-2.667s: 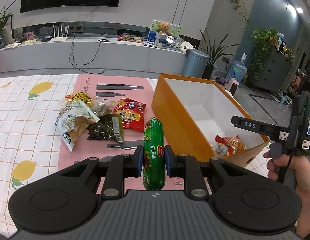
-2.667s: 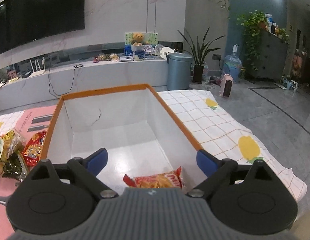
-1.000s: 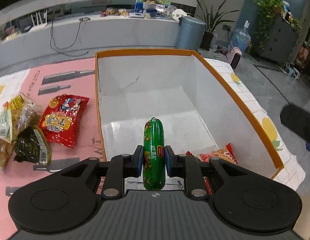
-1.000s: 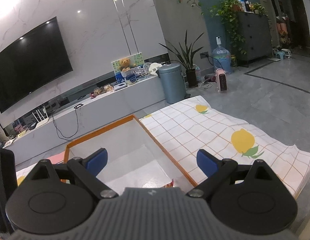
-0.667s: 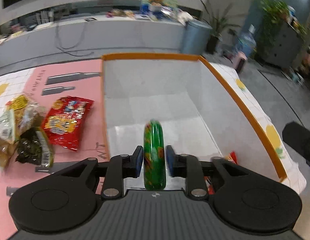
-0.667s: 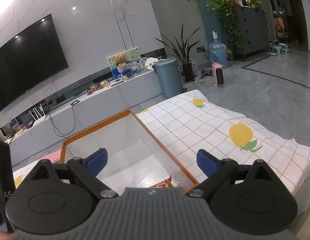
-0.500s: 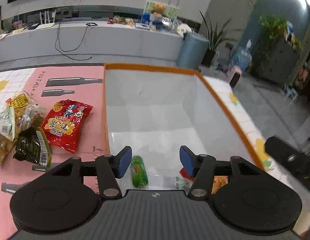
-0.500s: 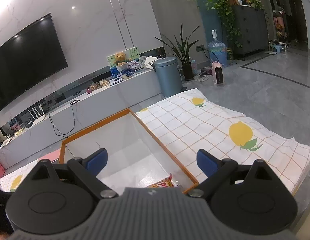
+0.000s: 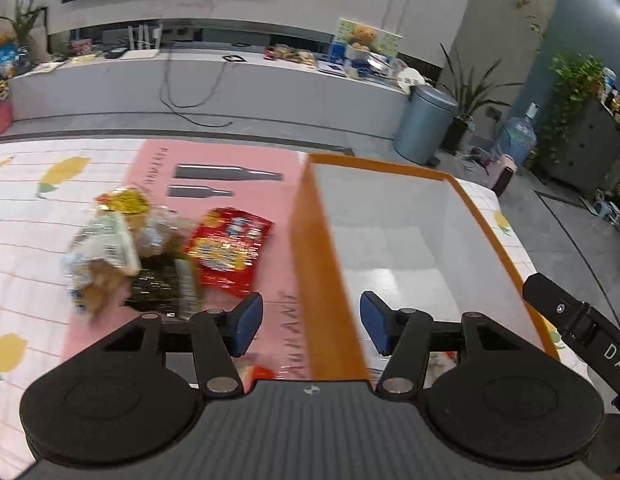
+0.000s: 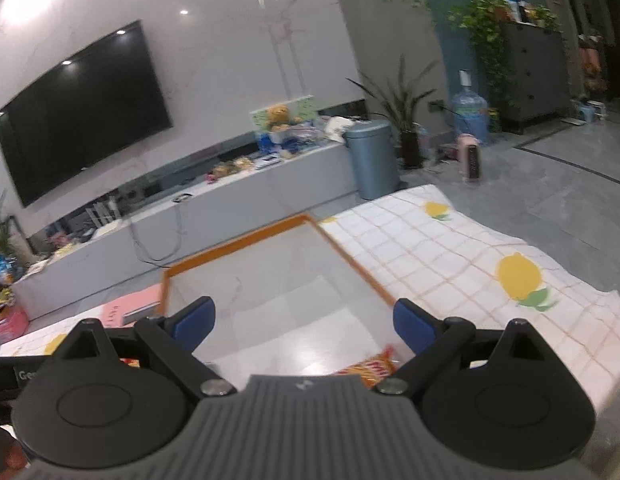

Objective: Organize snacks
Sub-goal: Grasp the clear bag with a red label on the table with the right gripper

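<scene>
Snacks (image 9: 158, 256) lie ahead-left of the spread, empty left tongs (image 9: 311, 326).

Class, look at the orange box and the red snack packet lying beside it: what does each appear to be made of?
Orange box: probably cardboard, with thin, flat, straight walls, matte orange outside and white inside. Red snack packet: likely plastic film, glossy, with printed graphics and a flat, slightly crinkled shape; motion blur leaves details uncertain.

Lemon-print table (image 9: 26, 240) with pink mat (image 9: 238, 160), orange box (image 9: 321, 264), apparently several snack packets (image 9: 150, 248).
</scene>
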Motion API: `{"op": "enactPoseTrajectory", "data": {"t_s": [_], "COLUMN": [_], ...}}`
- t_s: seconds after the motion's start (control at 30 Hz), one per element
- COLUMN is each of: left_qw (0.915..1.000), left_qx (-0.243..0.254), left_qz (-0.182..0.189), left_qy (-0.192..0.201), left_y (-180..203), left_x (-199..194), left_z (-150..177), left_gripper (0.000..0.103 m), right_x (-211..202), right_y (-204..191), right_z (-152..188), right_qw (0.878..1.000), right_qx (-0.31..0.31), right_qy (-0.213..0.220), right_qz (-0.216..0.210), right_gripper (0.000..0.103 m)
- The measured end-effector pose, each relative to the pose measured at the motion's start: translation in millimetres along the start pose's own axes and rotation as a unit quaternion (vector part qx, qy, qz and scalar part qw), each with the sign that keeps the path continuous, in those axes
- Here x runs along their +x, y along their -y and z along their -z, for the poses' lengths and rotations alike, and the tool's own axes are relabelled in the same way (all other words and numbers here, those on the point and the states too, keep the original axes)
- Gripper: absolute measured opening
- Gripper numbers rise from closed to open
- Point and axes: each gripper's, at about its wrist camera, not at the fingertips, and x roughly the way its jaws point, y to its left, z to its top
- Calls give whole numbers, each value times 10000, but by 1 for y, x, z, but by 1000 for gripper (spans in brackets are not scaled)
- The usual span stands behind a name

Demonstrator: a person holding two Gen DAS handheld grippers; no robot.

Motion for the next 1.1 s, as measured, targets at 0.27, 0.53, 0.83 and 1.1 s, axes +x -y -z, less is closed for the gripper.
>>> {"op": "enactPoseTrajectory", "data": {"t_s": [0.27, 0.53, 0.83, 1.1], "left_qw": [9997, 9989, 9972, 9983], "left_qx": [-188, -439, -697, -545], "left_qz": [-121, 130, 265, 114], "left_qy": [82, 29, 84, 164], "left_y": [-50, -91, -134, -162], "left_x": [-35, -51, -51, -38], "left_z": [11, 32, 41, 51], "left_gripper": [66, 66, 66, 66], "right_x": [-5, -17, -9, -2], "right_y": [-36, -70, -96, -141], "right_z": [15, 35, 59, 103], "right_qw": [9968, 9877, 9718, 9499], "right_qx": [-340, -816, -1452, -2514], "right_qy": [201, 417, 489, 140], "right_qz": [-700, -1266, -1793, -1853], "right_gripper": [87, 70, 48, 46]}}
